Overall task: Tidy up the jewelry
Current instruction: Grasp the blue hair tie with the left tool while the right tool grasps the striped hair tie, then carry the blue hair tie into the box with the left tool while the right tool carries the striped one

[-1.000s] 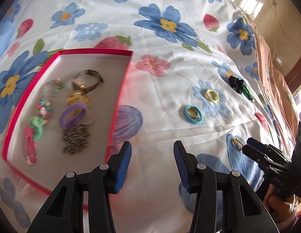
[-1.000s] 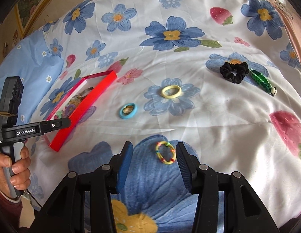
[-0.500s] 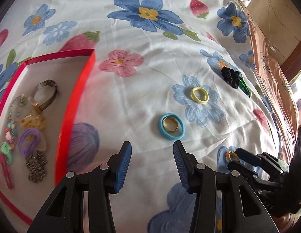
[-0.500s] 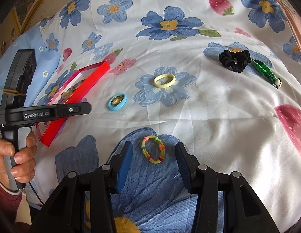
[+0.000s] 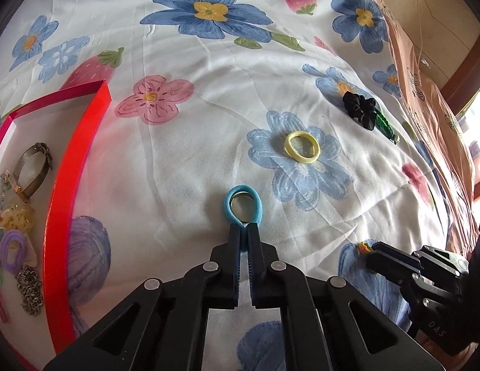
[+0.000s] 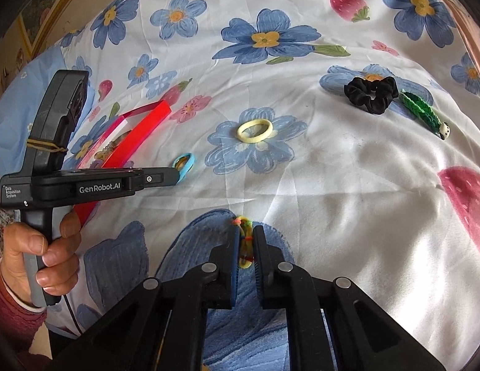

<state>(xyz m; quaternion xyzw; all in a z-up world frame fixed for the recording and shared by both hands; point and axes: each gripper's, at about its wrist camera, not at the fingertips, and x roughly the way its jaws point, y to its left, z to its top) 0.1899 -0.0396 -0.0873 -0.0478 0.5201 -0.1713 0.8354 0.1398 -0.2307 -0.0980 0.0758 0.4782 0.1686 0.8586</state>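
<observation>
My left gripper is shut on the near edge of a blue hair tie that lies on the flowered bedsheet with a gold ring inside it. It also shows in the right wrist view. My right gripper is shut on a multicoloured elastic band. A red tray at the left holds a watch, a purple tie, a chain and several other pieces.
A yellow hair tie, a black scrunchie and a green braided band lie further out on the sheet. A pink quilt borders the right side.
Both grippers moved forward and down and closed: the left onto the blue hair tie, the right onto the multicoloured band. The tray slid to the left of the left view.
</observation>
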